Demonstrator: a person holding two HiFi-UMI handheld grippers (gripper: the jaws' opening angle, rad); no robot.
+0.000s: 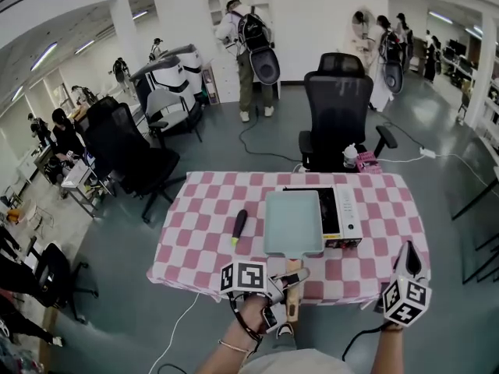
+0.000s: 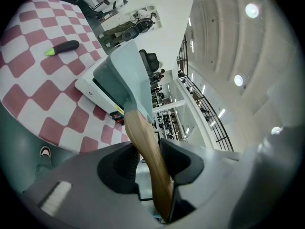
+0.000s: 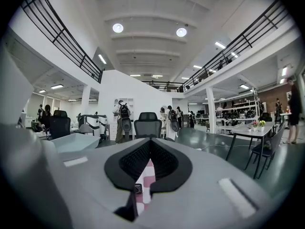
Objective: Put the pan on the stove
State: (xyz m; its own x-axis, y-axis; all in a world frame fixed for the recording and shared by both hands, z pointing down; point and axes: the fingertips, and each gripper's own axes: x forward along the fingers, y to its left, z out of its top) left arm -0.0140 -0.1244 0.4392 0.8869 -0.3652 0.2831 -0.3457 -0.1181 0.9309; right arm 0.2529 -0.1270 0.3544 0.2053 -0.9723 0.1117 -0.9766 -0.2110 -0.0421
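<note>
A square pale-green pan (image 1: 292, 220) with a wooden handle (image 1: 292, 280) lies over the left part of the white-and-black stove (image 1: 348, 211), on the checkered table. My left gripper (image 1: 287, 285) is shut on that handle at the table's front edge. In the left gripper view the handle (image 2: 141, 137) runs up between the pads to the pan (image 2: 125, 75), with the stove (image 2: 89, 87) beneath it. I cannot tell whether the pan rests on the stove. My right gripper (image 1: 408, 255) hovers at the table's front right corner, shut and empty (image 3: 149, 144).
A black tool with a yellow-green tip (image 1: 238, 227) lies on the pink-and-white cloth (image 1: 195, 240) left of the pan. A black office chair (image 1: 339, 111) stands behind the table, with others at the left. People stand farther back. A cable (image 1: 175, 333) trails on the floor.
</note>
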